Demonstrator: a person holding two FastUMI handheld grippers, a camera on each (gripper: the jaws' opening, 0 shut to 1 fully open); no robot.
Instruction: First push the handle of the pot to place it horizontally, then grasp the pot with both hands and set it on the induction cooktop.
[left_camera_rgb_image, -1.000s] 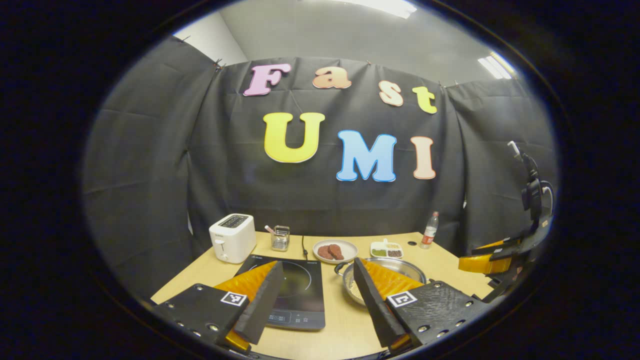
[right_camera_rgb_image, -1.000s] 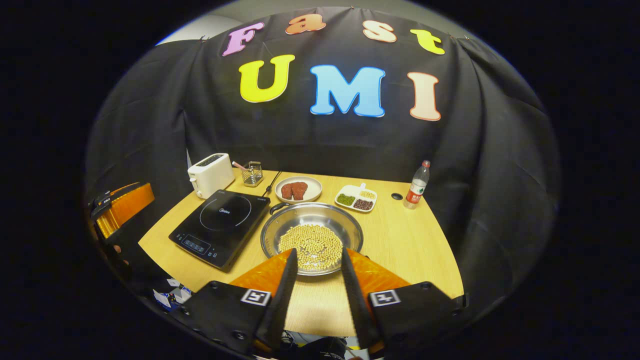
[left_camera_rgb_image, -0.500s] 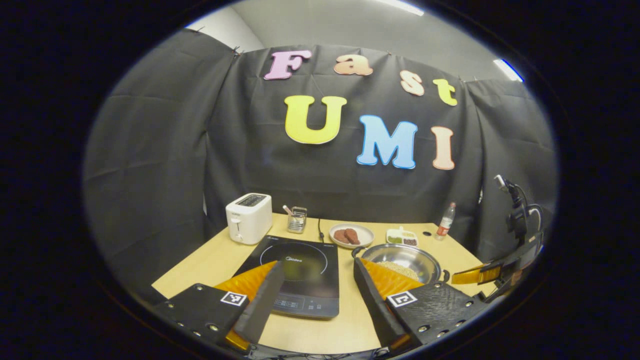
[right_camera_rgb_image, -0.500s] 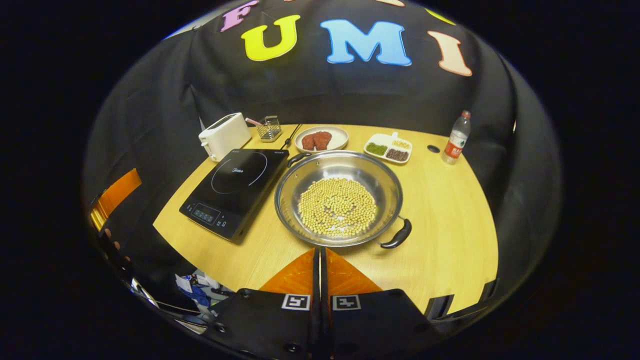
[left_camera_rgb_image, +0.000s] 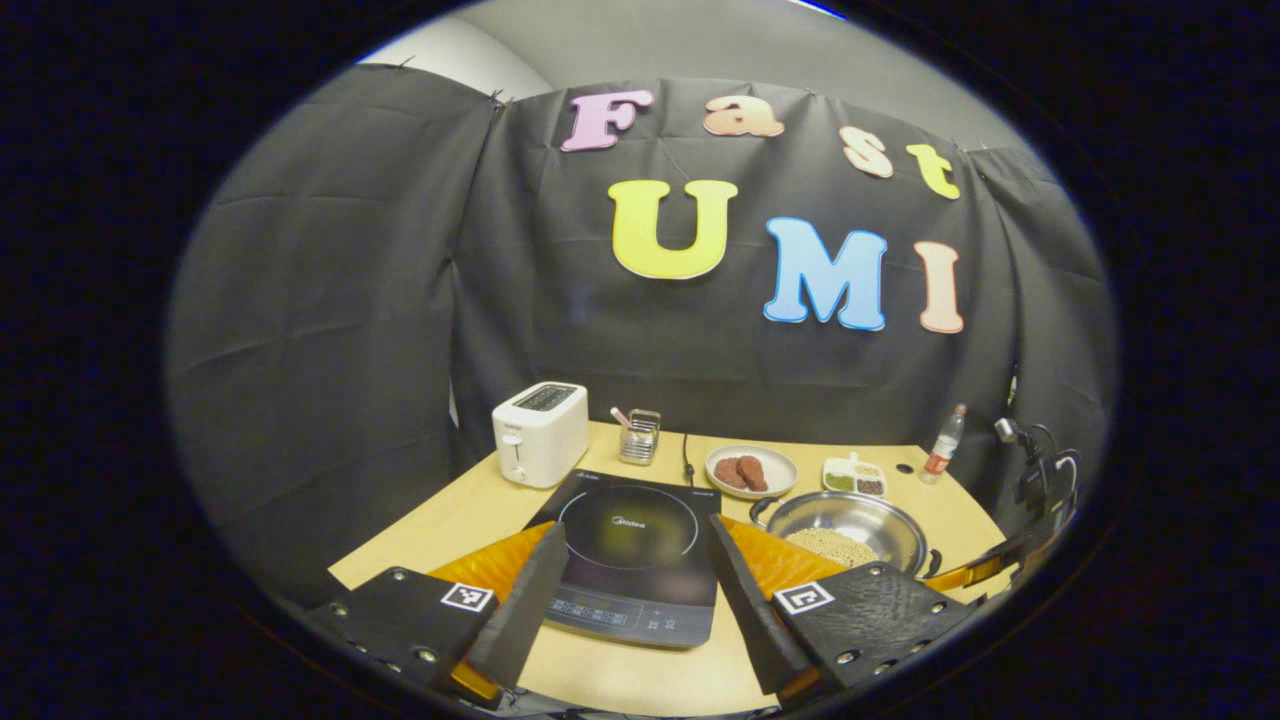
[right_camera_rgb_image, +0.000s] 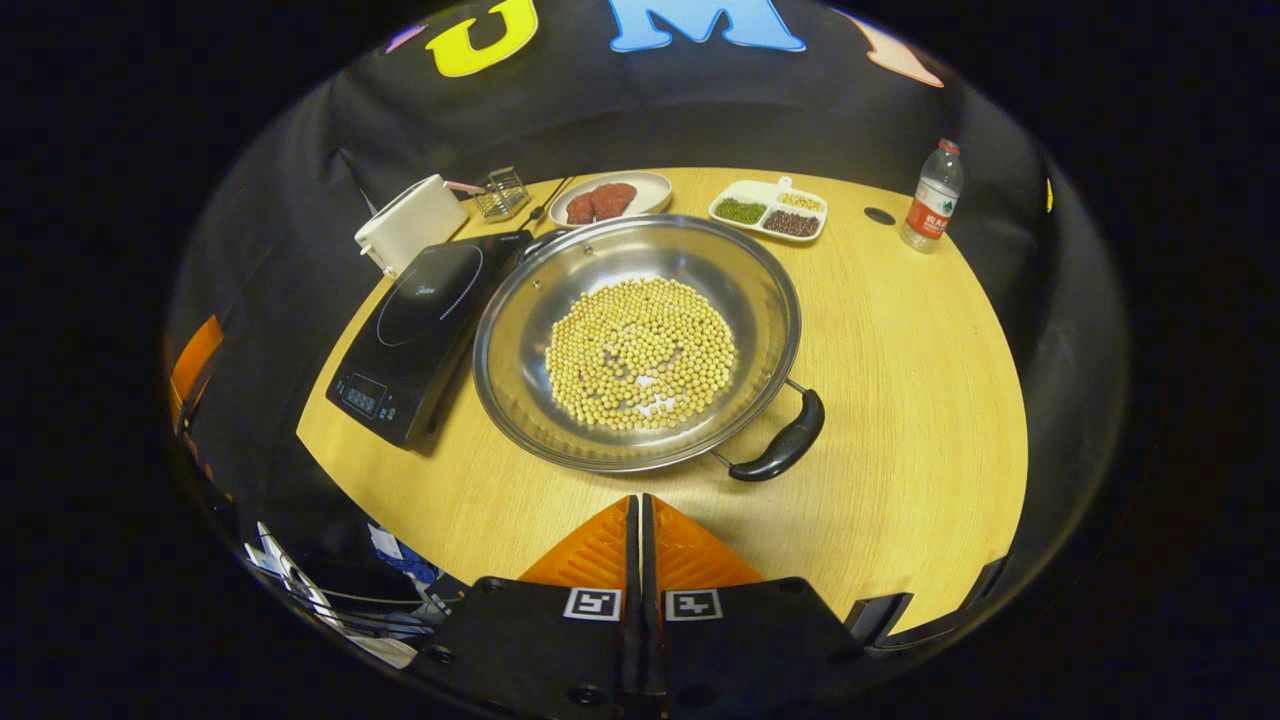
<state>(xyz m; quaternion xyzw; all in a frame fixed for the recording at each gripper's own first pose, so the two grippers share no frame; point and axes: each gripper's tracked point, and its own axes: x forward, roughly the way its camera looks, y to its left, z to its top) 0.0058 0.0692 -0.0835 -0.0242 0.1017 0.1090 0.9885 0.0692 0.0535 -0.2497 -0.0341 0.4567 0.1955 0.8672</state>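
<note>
Two claws are up over the near edge of the bench (right_camera_rgb_image: 900, 380): the left claw (left_camera_rgb_image: 630, 590) is released, its fingers spread wide above the front of the induction cooktop (left_camera_rgb_image: 635, 560), and the right claw (right_camera_rgb_image: 640, 520) is clenched on nothing, fingers pressed together just short of the pot (right_camera_rgb_image: 640, 340). The pot, holding yellow beans (right_camera_rgb_image: 640, 352), sits on the bench just right of the cooktop, its near black handle (right_camera_rgb_image: 785, 448) angled toward the right claw. Behind stand a toaster (left_camera_rgb_image: 540, 432), a plate of meat (right_camera_rgb_image: 605, 197) and a bottle (right_camera_rgb_image: 930, 197).
</note>
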